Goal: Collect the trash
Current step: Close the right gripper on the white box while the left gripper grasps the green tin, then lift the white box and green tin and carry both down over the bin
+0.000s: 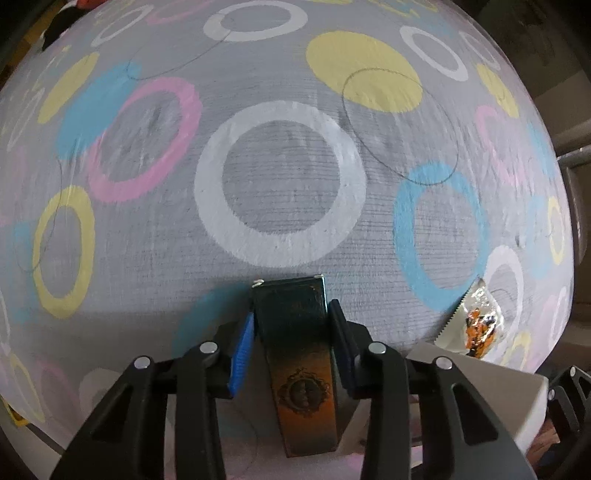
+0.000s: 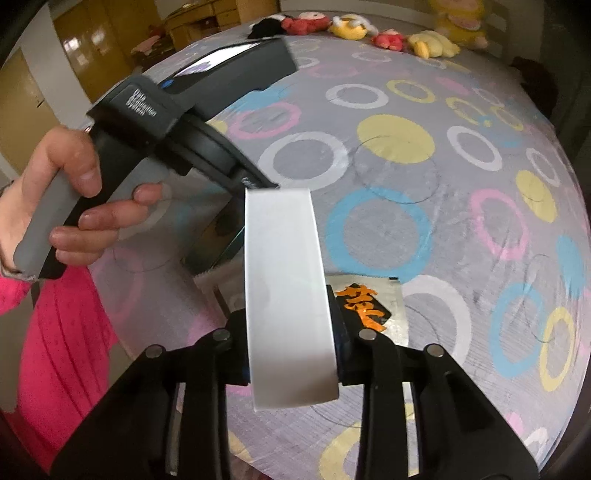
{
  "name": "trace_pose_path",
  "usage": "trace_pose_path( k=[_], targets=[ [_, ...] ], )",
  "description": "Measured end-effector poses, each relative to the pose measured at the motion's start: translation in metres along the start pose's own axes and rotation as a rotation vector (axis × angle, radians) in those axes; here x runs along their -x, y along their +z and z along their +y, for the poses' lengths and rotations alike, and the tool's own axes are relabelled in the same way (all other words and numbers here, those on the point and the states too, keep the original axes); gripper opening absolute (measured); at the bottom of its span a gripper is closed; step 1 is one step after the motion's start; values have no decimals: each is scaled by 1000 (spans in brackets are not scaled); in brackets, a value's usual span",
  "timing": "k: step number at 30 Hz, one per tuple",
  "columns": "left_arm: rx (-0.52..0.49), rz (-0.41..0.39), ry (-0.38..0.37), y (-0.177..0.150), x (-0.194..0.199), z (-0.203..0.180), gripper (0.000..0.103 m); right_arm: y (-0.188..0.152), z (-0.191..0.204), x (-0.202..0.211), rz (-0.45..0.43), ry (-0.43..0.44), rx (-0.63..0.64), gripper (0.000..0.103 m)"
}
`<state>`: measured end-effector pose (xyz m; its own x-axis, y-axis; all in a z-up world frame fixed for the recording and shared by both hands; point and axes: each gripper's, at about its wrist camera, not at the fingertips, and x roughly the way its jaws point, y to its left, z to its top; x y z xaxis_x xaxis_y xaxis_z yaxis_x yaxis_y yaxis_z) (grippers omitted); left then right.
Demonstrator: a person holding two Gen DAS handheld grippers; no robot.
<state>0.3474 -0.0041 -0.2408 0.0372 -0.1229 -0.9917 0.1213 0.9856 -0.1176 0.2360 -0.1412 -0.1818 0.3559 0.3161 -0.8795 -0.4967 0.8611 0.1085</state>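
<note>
In the left wrist view my left gripper (image 1: 291,325) is shut on a narrow dark box (image 1: 295,332) that fades from teal to orange and bears an emblem. Both blue pads (image 1: 242,354) press its sides. It points straight down over the bedsheet (image 1: 369,229). In the right wrist view my right gripper (image 2: 291,332) is shut on a plain white box (image 2: 288,295). A silver wrapper (image 2: 373,306) with orange lettering lies flat on the sheet just behind the white box. That wrapper (image 1: 476,321) also shows at the lower right of the left wrist view.
The grey sheet (image 2: 388,236) is printed with coloured rings and discs. Several plush toys (image 2: 351,27) line its far edge. A hand (image 2: 74,192) in a pink sleeve holds the left gripper's handle at the left. Wooden cabinets (image 2: 92,40) stand beyond.
</note>
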Motion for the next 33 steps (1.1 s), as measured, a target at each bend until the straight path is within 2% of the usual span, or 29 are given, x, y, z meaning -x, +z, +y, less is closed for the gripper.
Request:
trace_pose_path(
  k=[7,16,25,33],
  targets=[
    [41,-29,-24,1,18,25,36,16,-9,27,-80,-53,-44,29],
    [44,-90,-25,2,55,25,35,44,-22,67,-199,-152,-80,29],
    [-25,-186,-25,-26,114,21,35,40,-14,113,-251,-203,-72,29],
    [-108,-262,-14,-81,172,-4,35,19,15,167,-301,-220,-62,29]
  ],
)
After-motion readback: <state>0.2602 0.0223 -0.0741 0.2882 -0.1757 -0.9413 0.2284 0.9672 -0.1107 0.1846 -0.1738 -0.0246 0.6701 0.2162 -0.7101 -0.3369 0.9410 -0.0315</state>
